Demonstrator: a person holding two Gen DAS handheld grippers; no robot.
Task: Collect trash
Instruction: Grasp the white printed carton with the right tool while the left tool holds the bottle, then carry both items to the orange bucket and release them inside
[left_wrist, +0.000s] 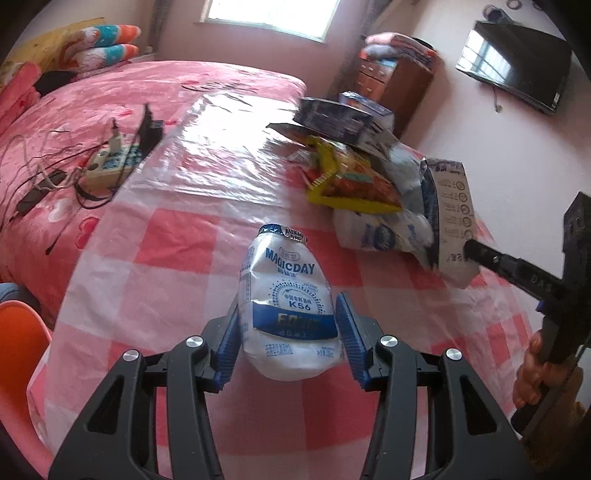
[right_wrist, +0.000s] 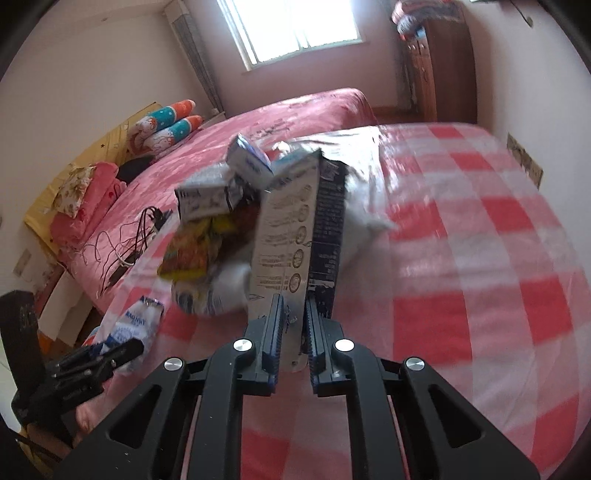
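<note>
1. Trash pile (left_wrist: 354, 173) lies ahead and right of the left gripper (left_wrist: 290, 332) on the checked cloth (left_wrist: 177, 266); nearer the right gripper (right_wrist: 293, 332).
2. Right gripper clenched on a flattened carton (right_wrist: 288, 229); long axis runs away from the jaws, toward the pile.
3. Left gripper grasps a white pouch (left_wrist: 288, 295), upright between its pads.

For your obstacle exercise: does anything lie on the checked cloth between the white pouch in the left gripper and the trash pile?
Nothing visible: only bare checked cloth separates the white pouch in the left gripper from the trash pile.
</note>
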